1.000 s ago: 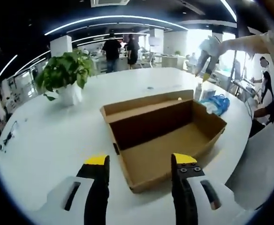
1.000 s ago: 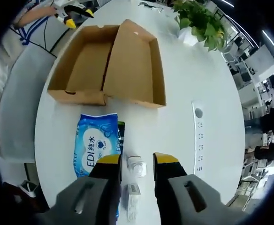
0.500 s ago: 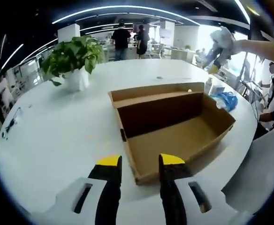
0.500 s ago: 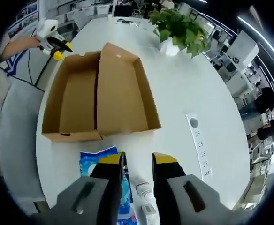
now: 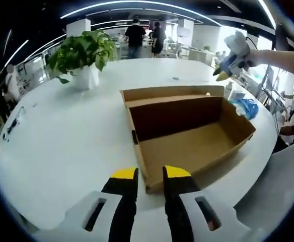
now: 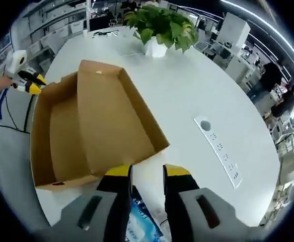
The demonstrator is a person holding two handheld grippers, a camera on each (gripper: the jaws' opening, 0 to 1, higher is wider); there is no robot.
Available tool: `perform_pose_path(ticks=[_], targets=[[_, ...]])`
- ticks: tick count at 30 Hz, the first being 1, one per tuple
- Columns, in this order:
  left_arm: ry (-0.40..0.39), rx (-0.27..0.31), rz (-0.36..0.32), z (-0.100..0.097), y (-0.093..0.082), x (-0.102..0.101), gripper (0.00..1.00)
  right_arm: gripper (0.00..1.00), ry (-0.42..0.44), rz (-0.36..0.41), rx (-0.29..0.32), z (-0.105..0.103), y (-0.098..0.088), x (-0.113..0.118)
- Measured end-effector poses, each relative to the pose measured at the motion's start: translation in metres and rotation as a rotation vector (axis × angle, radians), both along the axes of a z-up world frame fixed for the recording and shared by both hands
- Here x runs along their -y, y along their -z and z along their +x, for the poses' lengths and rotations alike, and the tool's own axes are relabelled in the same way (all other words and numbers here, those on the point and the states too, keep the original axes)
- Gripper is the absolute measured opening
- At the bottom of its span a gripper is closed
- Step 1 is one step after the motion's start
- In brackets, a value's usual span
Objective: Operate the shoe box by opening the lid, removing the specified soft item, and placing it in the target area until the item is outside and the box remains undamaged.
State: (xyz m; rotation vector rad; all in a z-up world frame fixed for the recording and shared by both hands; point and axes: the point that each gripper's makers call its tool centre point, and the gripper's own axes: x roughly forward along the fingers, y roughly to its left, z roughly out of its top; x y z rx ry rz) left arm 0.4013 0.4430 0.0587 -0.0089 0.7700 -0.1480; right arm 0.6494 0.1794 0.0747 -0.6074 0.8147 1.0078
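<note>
The left gripper [image 5: 150,173] had narrowed its fingers since earlier. The shoe box [image 5: 187,136] sat open near the bench [image 5: 66,131] edge; the blue pack [image 6: 139,226] lay under the right gripper [image 6: 147,170], fingers narrow, empty.

We look across a broad white table [image 5: 61,136] in an open-plan office, a potted plant [image 5: 81,53] standing near its far edge. Curved ceiling light strips [image 5: 137,4] glow overhead, people [image 5: 135,36] stand beyond, and desks [image 6: 240,65] line the bright windowed side.
</note>
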Motion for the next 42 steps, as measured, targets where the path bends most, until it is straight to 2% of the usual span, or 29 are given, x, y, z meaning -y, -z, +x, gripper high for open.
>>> perform_pose_path(ticks=[6,9,11,13,22,27,30,35,42], targets=[[-0.033,-0.035,-0.010,-0.002,0.009,-0.001,0.09,0.20,0.197,0.089,-0.078,0.020,0.014,-0.006],[-0.053,-0.038,-0.015,-0.002,0.009,-0.002,0.07,0.17,0.261,0.130,-0.097,0.032,0.020,-0.010],[-0.061,-0.050,-0.008,-0.003,0.010,-0.005,0.03,0.15,0.304,0.142,-0.141,0.027,0.023,-0.012],[-0.082,-0.049,-0.036,-0.003,0.010,-0.004,0.03,0.16,0.354,0.145,-0.177,0.025,0.028,-0.012],[-0.099,-0.059,-0.051,-0.003,0.012,-0.005,0.02,0.15,0.453,0.120,-0.280,0.014,0.056,-0.016],[-0.100,-0.054,-0.054,-0.003,0.013,-0.005,0.02,0.09,0.481,0.118,-0.300,0.018,0.064,-0.019],[-0.100,-0.055,-0.056,-0.002,0.013,-0.006,0.02,0.08,0.488,0.096,-0.277,0.016,0.064,-0.020],[-0.113,-0.050,-0.075,-0.002,0.014,-0.006,0.02,0.05,0.495,0.101,-0.264,0.018,0.057,-0.016],[-0.110,-0.055,-0.064,-0.002,0.015,-0.006,0.01,0.04,0.473,0.108,-0.237,0.019,0.048,-0.013]])
